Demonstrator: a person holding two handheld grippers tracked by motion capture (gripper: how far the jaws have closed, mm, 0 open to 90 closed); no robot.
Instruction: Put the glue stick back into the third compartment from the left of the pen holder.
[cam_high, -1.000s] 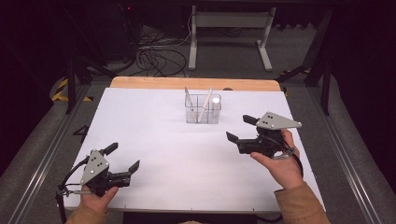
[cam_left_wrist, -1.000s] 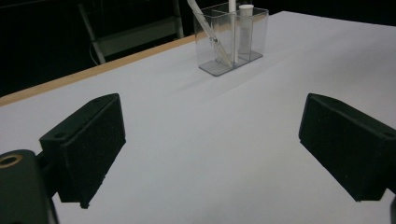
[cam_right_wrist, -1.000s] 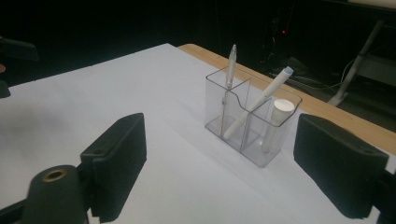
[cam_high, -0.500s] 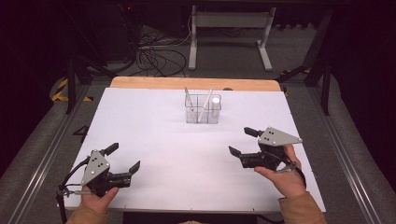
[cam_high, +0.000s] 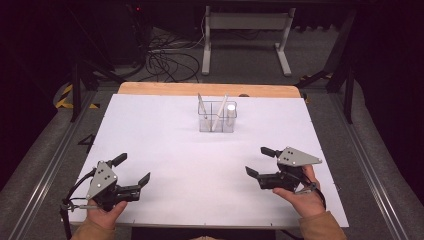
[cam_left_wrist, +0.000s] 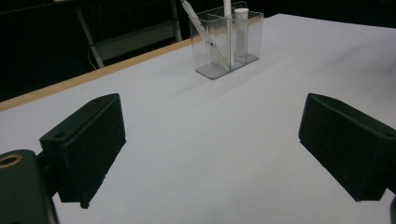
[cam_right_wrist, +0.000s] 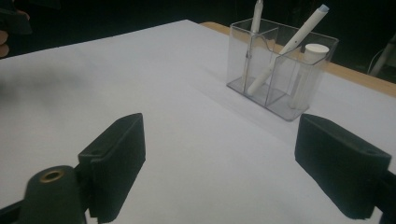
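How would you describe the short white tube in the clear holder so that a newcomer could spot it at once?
On the white table, look toward the far edge for the clear divided holder. Two slim white pens lean out of it. The short white tube stands upright in the end compartment, thicker than the pens, flat-topped, barely reaching above the rim.

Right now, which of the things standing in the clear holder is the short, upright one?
The white stubby tube in the end compartment of the clear holder. It stands straight and barely tops the rim, while the two pens are longer.
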